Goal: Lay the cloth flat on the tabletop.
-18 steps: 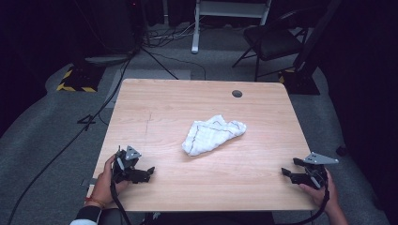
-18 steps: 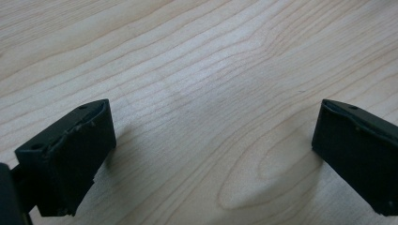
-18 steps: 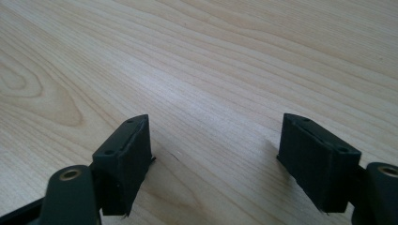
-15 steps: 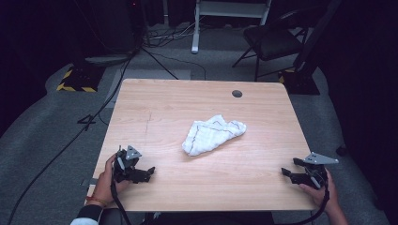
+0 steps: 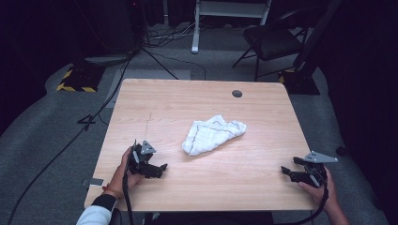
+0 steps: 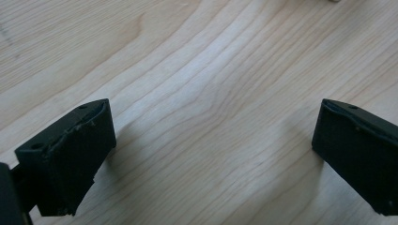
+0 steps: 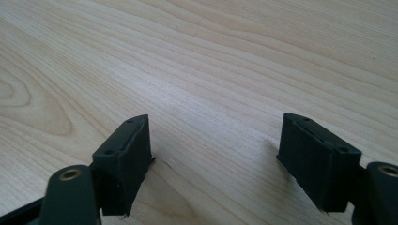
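A crumpled white cloth [image 5: 212,134] with thin dark lines lies near the middle of the wooden table [image 5: 202,103]. My left gripper [image 5: 161,169] rests near the front left corner, held by a hand, and points right toward the cloth. In the left gripper view its jaws stand wide apart over bare wood, left gripper [image 6: 213,154] empty. My right gripper [image 5: 284,172] sits at the front right edge and points left. In the right gripper view the right gripper [image 7: 213,154] is open too, with nothing between the jaws.
A small dark round grommet [image 5: 237,93] sits near the table's far edge. Beyond the table stand a black chair [image 5: 272,44] and a white stand [image 5: 195,28], with cables [image 5: 155,56] across the grey floor.
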`<action>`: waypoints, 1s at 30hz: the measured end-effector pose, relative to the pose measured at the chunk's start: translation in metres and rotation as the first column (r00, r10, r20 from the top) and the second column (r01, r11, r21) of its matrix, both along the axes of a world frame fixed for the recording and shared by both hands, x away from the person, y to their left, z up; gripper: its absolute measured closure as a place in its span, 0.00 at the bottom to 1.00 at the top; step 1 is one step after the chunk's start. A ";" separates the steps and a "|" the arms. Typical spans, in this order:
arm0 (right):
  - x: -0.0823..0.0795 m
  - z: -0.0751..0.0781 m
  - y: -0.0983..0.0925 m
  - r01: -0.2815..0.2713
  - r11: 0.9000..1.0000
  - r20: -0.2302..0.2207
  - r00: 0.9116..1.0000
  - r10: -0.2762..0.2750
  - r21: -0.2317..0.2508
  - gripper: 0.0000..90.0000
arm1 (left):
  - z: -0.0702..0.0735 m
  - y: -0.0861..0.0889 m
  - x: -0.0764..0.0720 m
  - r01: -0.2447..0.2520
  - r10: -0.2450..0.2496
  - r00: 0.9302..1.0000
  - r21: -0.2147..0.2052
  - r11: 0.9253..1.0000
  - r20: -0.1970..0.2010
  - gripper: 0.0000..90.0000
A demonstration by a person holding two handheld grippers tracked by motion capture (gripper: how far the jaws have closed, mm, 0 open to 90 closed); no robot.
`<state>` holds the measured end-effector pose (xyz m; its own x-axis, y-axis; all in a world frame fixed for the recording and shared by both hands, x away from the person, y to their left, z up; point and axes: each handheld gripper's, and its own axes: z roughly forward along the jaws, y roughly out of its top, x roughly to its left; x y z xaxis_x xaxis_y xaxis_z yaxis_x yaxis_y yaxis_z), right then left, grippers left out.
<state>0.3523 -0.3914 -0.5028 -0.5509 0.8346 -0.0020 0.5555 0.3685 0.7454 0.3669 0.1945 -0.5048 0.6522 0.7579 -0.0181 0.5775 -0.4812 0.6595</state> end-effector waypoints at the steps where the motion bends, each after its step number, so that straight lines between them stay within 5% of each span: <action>1: 0.000 0.000 0.000 0.000 1.000 0.000 1.000 0.000 0.000 0.29 | 0.000 0.000 0.000 0.000 0.000 1.000 0.000 1.000 0.000 0.00; 10: 0.034 0.003 0.000 0.029 0.999 -0.013 1.000 -0.029 0.017 0.34 | 0.000 -0.021 0.004 0.101 -0.101 0.995 0.001 0.995 0.000 0.00; 13: 0.050 0.007 0.007 0.006 1.000 -0.041 0.999 -0.006 -0.021 0.34 | 0.000 -0.029 0.008 0.154 -0.154 0.988 0.000 0.988 0.001 0.00; 15: 0.059 0.011 0.013 -0.002 0.999 -0.037 0.999 0.001 -0.035 0.35 | 0.000 -0.036 0.010 0.148 -0.148 0.989 0.001 0.989 0.001 0.00; 25: 0.111 0.041 0.072 -0.050 0.998 0.010 0.999 0.050 -0.023 0.40 | 0.000 -0.061 0.016 0.158 -0.158 0.987 0.000 0.987 0.002 0.00; 30: 0.128 0.042 0.102 -0.062 0.997 0.031 0.997 0.063 -0.036 0.42 | 0.001 -0.070 0.020 0.189 -0.189 0.982 0.003 0.982 0.003 0.00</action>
